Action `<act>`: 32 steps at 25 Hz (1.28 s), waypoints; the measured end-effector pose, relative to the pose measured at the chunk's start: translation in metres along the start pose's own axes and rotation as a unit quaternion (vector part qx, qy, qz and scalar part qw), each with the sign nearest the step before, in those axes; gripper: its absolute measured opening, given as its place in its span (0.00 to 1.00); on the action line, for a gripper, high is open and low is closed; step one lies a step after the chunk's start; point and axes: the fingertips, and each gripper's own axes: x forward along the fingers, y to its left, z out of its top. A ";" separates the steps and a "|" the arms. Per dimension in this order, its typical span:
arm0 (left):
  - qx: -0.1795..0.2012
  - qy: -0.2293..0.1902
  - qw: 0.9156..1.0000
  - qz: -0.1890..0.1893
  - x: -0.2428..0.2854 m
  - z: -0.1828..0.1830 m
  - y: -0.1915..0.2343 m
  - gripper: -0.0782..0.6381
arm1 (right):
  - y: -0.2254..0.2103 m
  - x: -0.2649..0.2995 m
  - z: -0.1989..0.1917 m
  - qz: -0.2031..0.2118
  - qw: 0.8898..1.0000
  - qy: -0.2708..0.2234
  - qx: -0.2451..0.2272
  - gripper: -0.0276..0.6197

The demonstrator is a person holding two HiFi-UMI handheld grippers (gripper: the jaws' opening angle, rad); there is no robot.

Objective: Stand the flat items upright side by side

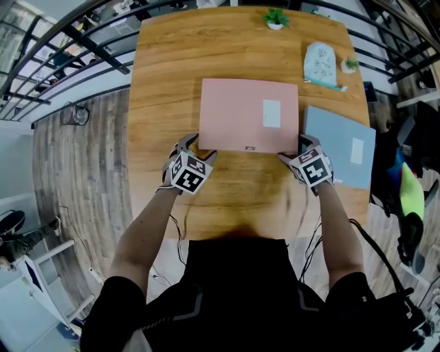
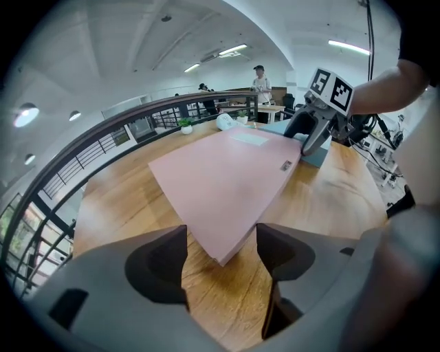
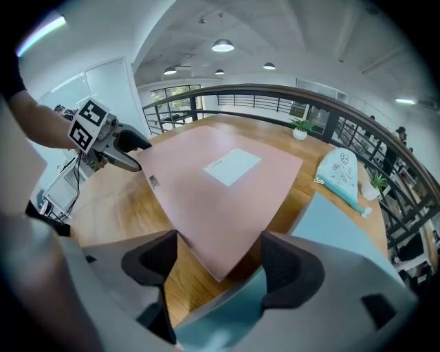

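We hold the left gripper (image 2: 220, 240) and right gripper (image 3: 218, 251) with fingers apart, clamping nothing; one near corner of the flat pink folder (image 1: 240, 113) lies between each pair.

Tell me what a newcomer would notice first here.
A big pink folder lies flat in the middle of the wooden table, with the left tongs and right tongs open at its two near corners. A blue folder lies flat just to its right, and a small potted plant stands at the far edge.
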 end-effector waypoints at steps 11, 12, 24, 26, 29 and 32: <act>-0.015 -0.001 1.000 0.005 -0.003 -0.001 0.003 0.56 | 0.003 0.005 -0.001 -0.006 1.000 0.021 0.007 0.64; -0.015 0.000 1.000 0.006 -0.003 -0.001 0.004 0.56 | 0.003 0.007 0.000 -0.004 1.000 0.022 0.006 0.64; -0.036 -0.005 0.999 -0.005 -0.002 -0.003 0.004 0.55 | 0.004 -0.001 0.007 0.000 1.000 0.009 0.016 0.64; -0.037 -0.010 0.999 -0.008 -0.002 -0.004 0.005 0.55 | 0.004 -0.008 0.013 -0.007 1.000 0.000 0.010 0.63; -0.037 -0.009 0.999 -0.007 -0.003 -0.006 0.007 0.55 | 0.006 -0.018 0.022 -0.014 1.000 -0.010 0.001 0.63; -0.030 -0.008 1.000 -0.003 -0.002 -0.008 0.008 0.55 | 0.010 -0.032 0.033 -0.019 0.999 -0.027 -0.001 0.63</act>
